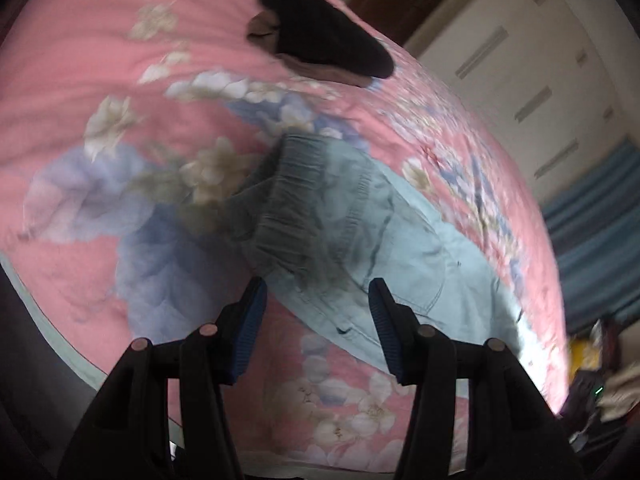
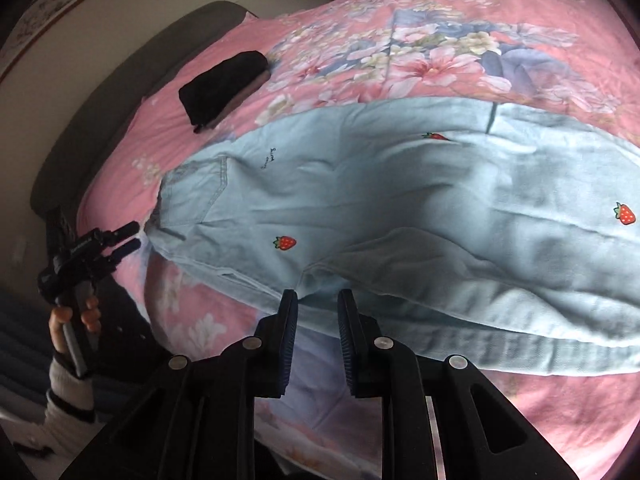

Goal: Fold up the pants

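Observation:
Light blue pants (image 2: 400,208) with small red strawberries lie spread across a pink floral bed cover (image 2: 520,420). In the left wrist view their grey ribbed waistband (image 1: 280,200) is bunched up just ahead of my left gripper (image 1: 318,292), which is open and empty, a little short of the cloth. My right gripper (image 2: 317,300) is open with a narrow gap, its tips at the near edge of the pants by the crotch, holding nothing. The left gripper also shows in the right wrist view (image 2: 130,238), at the waist end.
A folded dark garment (image 1: 320,36) lies on the bed cover (image 1: 100,40) beyond the pants, also seen in the right wrist view (image 2: 224,88). White wardrobe doors (image 1: 540,80) and a blue curtain (image 1: 596,232) stand past the bed. A grey headboard (image 2: 120,100) runs along the bed's far side.

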The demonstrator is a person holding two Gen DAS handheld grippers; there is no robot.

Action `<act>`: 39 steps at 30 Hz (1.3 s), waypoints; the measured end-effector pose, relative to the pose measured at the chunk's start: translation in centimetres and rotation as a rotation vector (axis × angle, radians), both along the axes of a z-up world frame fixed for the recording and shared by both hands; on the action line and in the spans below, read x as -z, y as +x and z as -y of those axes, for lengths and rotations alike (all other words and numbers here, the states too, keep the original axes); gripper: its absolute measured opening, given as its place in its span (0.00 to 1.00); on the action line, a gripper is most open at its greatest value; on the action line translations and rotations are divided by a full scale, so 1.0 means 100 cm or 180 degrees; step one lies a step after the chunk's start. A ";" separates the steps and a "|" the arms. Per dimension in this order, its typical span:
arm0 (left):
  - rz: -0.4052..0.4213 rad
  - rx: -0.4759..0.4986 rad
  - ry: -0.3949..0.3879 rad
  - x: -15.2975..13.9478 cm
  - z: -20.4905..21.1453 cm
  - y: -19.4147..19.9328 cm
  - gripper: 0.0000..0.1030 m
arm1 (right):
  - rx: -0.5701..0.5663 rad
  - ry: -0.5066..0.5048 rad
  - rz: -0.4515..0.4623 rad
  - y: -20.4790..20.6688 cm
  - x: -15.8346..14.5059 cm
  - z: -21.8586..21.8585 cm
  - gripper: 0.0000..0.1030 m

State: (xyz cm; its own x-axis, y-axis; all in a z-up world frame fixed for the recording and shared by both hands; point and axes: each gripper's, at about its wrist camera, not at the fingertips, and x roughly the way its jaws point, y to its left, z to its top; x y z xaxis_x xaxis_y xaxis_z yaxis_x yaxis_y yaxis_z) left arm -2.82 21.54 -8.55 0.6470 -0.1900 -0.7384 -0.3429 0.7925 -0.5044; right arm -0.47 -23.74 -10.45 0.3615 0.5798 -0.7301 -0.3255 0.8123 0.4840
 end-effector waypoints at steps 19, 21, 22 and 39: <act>0.0235 -0.0338 -0.0629 0.018 -0.014 0.021 0.11 | 0.0191 -0.0097 0.0207 0.001 -0.015 -0.002 0.19; 0.0422 -0.0374 -0.0593 0.001 -0.025 0.012 0.11 | 0.0277 -0.0081 0.0229 0.001 -0.018 0.005 0.19; 0.0432 -0.0403 -0.0589 -0.003 -0.029 0.010 0.11 | 0.0303 -0.0074 0.0237 0.003 -0.020 0.007 0.19; -0.0049 -0.0527 0.0394 -0.015 -0.031 -0.015 0.40 | -0.0004 -0.0383 -0.0037 0.018 -0.007 -0.007 0.20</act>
